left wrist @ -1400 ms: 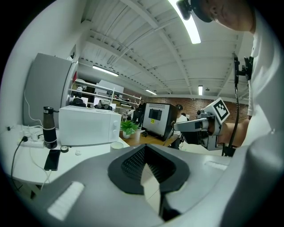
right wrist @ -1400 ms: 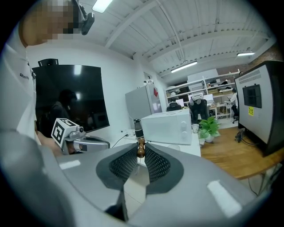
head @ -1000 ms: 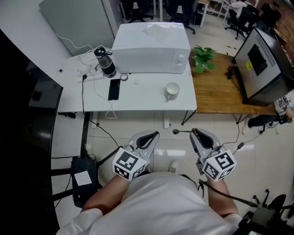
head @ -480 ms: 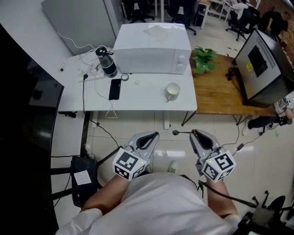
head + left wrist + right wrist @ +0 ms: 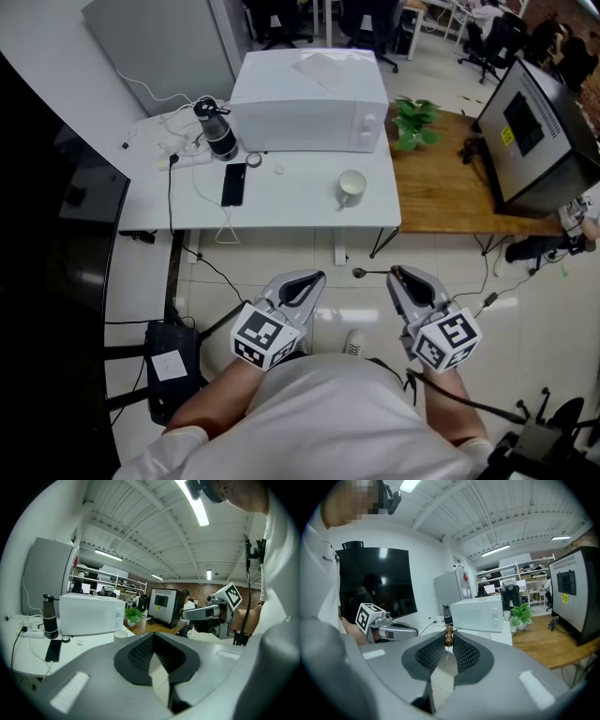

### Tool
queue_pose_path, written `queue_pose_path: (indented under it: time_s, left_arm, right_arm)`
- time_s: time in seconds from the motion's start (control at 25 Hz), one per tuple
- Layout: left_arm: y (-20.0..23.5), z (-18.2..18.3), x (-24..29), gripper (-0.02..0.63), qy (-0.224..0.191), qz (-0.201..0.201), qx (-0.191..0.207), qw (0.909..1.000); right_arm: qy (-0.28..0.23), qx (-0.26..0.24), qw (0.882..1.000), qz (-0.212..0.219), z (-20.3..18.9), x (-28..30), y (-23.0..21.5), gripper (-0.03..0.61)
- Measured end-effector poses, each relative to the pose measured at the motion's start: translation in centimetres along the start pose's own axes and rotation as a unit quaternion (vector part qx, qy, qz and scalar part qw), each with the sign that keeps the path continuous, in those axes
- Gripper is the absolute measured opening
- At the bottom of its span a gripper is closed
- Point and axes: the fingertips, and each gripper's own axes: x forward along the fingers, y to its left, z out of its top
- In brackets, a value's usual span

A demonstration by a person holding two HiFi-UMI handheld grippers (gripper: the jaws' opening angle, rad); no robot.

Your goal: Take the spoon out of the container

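Office room, white worktop (image 5: 300,202) with microwave (image 5: 309,98) and cup (image 5: 352,187), well apart from person. Right gripper (image 5: 398,274) near chest, fingers clamped on spoon (image 5: 371,272); spoon looks clear of cup, task likely near done. Left gripper (image 5: 314,278) spare, fingers together, nothing between. Right gripper view shows brown spoon end pinched. Only head view shows stem and bowl pointing left above floor.

Thin spoon (image 5: 367,271), level in fingers (image 5: 411,284); white cup (image 5: 352,186) upright
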Motion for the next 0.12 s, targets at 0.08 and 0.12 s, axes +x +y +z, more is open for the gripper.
queue_pose_path:
  time_s: [0.08,0.12]
  left_arm:
    - [-0.09,-0.04,0.00,0.005,0.000,-0.001,0.000,1.0000]
    - [-0.13,-0.07,0.00,0.005,0.001,-0.002,0.000,1.0000]
  right_arm:
    - [0.001,0.000,1.000,-0.001,-0.07,-0.10,0.03,0.055]
    - [0.001,0.000,1.000,-0.001,-0.10,-0.15,0.04,0.055]
